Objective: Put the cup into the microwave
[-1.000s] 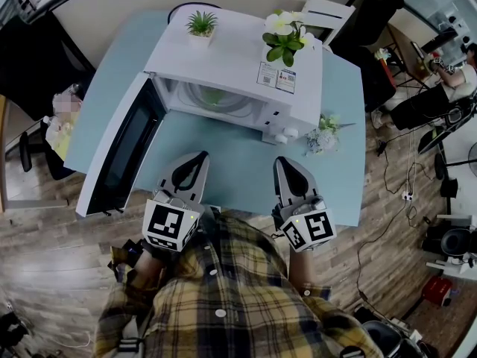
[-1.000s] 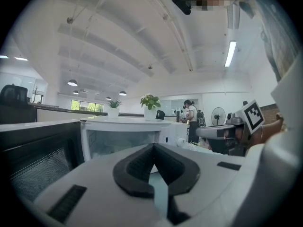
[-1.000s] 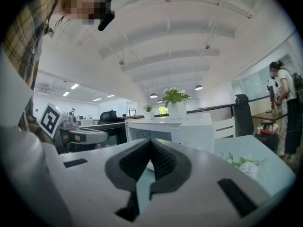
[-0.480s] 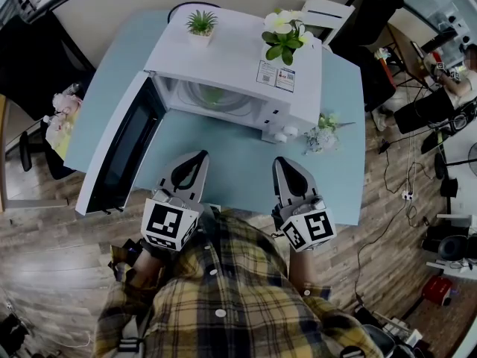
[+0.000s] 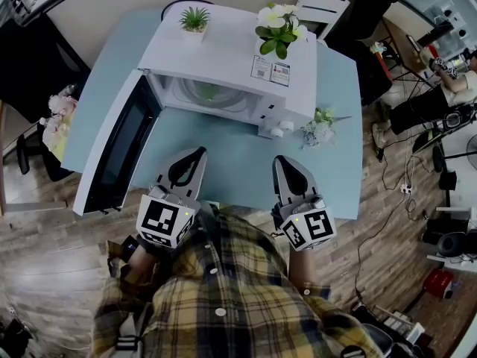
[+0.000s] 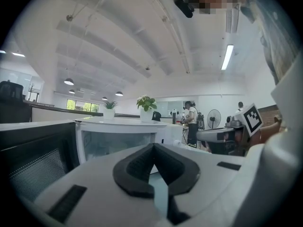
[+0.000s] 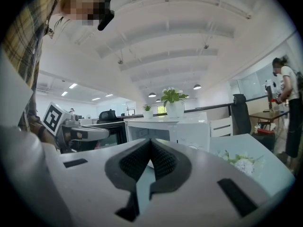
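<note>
Both tools hovered over the near edge of the blue table [image 5: 223, 151], side by side and apart. The left gripper [image 5: 195, 157] had its jaws pressed together with nothing between them. The right gripper [image 5: 282, 162] was closed and empty too. The white microwave [image 5: 223, 54] stood at the table's far edge, its door [image 5: 112, 151] swung wide toward the left edge. A greenish shape [image 5: 207, 91] sat inside its cavity; whether that was the cup I could not tell
</note>
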`<state>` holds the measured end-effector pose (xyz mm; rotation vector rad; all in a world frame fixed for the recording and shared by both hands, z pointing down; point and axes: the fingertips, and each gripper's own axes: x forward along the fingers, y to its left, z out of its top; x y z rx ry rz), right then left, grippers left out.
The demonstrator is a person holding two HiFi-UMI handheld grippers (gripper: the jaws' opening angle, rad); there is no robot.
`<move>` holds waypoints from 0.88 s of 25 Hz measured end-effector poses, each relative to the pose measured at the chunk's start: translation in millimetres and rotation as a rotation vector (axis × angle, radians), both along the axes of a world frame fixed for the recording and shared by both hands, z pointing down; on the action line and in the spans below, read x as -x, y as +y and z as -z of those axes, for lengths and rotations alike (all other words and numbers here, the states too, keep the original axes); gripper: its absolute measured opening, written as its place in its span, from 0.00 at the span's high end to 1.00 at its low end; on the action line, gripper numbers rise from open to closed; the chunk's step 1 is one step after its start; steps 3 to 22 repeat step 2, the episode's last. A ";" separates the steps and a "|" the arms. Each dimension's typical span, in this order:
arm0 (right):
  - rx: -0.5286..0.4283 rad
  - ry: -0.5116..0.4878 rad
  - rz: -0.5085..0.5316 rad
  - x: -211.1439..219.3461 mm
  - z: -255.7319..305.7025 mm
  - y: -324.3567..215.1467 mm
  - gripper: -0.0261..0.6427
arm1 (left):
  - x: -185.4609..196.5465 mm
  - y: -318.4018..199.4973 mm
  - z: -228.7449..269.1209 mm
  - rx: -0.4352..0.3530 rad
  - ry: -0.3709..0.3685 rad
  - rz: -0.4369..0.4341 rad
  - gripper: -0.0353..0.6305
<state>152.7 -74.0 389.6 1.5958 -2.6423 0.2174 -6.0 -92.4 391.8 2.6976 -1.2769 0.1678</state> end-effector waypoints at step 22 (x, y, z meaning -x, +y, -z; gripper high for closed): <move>0.000 -0.001 -0.004 -0.9 0.6 0.4 0.96 | -0.4 -1.3 1.2 -0.003 -0.001 -0.011 0.96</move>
